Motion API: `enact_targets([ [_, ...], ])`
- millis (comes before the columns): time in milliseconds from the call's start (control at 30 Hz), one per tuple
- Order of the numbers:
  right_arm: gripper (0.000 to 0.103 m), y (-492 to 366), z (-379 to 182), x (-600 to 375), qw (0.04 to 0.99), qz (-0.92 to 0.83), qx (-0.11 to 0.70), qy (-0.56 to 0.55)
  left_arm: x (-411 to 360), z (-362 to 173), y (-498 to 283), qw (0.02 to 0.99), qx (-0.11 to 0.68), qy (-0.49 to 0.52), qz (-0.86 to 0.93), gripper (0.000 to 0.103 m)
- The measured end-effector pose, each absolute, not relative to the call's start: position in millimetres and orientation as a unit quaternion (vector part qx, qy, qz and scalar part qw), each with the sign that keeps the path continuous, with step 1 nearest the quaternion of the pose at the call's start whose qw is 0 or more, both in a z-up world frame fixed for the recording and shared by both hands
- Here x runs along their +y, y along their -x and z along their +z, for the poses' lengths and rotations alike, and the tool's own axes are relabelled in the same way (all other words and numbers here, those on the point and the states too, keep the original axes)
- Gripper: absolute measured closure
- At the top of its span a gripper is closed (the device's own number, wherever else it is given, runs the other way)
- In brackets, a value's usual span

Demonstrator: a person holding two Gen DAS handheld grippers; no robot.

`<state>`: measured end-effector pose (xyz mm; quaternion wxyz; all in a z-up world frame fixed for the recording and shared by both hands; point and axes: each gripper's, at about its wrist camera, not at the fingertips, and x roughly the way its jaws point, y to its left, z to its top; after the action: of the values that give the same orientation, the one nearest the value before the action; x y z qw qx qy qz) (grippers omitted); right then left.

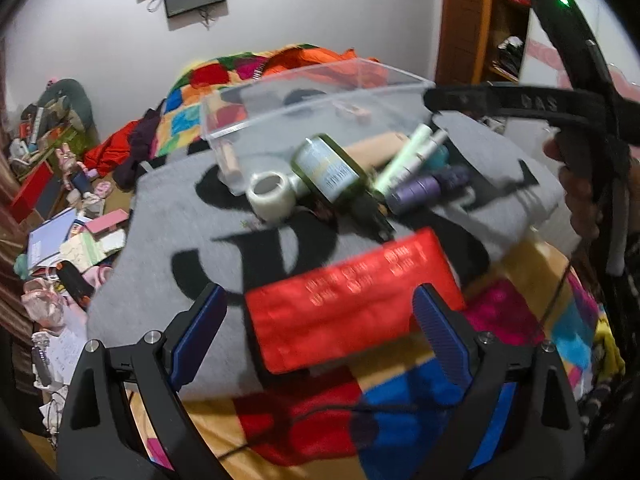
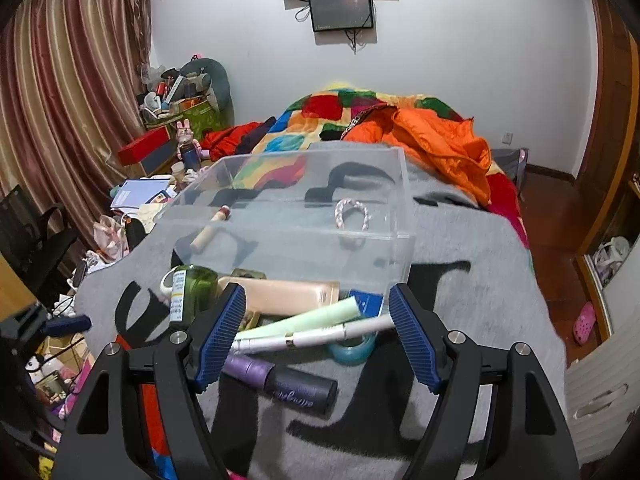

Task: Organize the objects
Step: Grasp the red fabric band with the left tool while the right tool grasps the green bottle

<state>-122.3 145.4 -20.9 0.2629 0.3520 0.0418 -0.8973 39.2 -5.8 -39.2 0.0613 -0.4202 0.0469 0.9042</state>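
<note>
Cosmetics lie in a loose heap on the grey blanket with black lettering (image 2: 480, 280), just in front of the clear acrylic box (image 2: 304, 200). The right gripper (image 2: 316, 334) stands open and empty over the pile; the pale green tube (image 2: 304, 322) and white pen-shaped tube (image 2: 316, 338) run crosswise between its jaws, so this hand is nearer. The left gripper (image 1: 318, 330) is open wide, its jaws either side of the flat red pouch (image 1: 352, 300) without gripping it.
</note>
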Motion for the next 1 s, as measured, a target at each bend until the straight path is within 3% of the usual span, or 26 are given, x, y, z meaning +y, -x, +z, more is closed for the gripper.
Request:
enact_targets([
  [600, 0.027, 116, -26, 116, 0.292, -0.882, 0.071, -0.363, 24, -57, -1, 0.117, 0.136, 0.414, 0.892, 0.005],
  [933, 0.026, 133, -37, 78, 0.341, -0.849, 0.091, -0.393, 25, -70, 14, 0.152, 0.097, 0.416, 0.892, 0.003],
  [1000, 0.026, 132, -41, 64, 0.357, -0.839, 0.109, -0.395, 19, -71, 12, 0.158, 0.075, 0.419, 0.891, 0.012],
])
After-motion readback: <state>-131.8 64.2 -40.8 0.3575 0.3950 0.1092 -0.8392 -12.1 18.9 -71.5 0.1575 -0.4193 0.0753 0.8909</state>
